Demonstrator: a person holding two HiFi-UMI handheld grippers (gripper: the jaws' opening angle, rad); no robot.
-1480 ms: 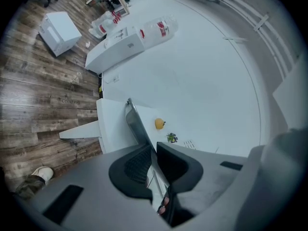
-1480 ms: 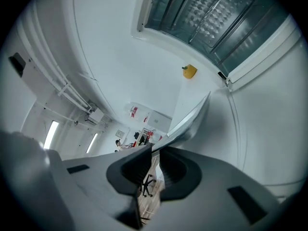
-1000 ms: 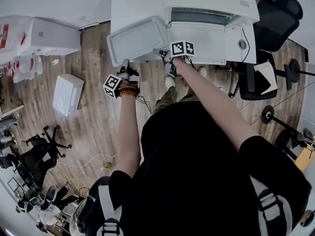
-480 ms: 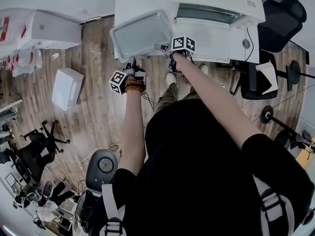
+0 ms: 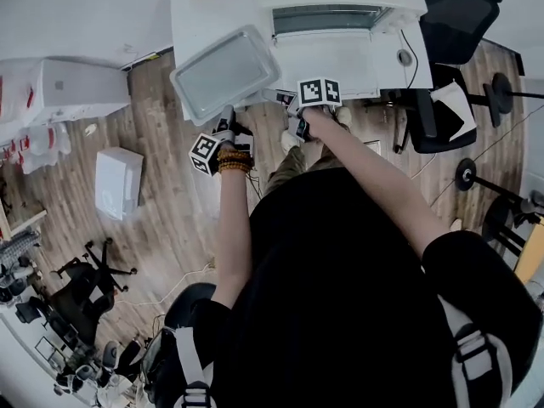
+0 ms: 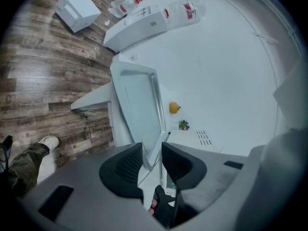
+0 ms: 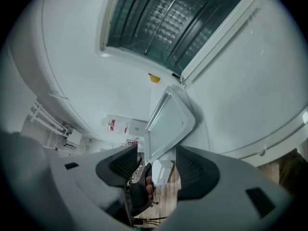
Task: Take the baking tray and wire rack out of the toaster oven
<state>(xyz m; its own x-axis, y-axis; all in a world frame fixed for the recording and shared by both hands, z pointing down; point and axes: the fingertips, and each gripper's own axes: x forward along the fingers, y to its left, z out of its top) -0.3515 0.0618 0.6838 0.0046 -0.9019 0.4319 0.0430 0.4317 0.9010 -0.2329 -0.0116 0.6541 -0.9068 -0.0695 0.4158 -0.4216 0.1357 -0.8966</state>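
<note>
The white table (image 5: 197, 15) runs ahead of both our grippers. On it, straight before and above our right gripper (image 7: 156, 162), the toaster oven (image 7: 163, 25) stands open, metal bars showing inside. The baking tray (image 6: 137, 109) lies out on the table just ahead of our left gripper (image 6: 152, 153), its near rim between jaws that have just been opening and stand clear of it. Our right gripper's jaws, likewise just opened, are spread wide and empty. A small yellow fruit (image 6: 174, 108) sits beyond the tray.
</note>
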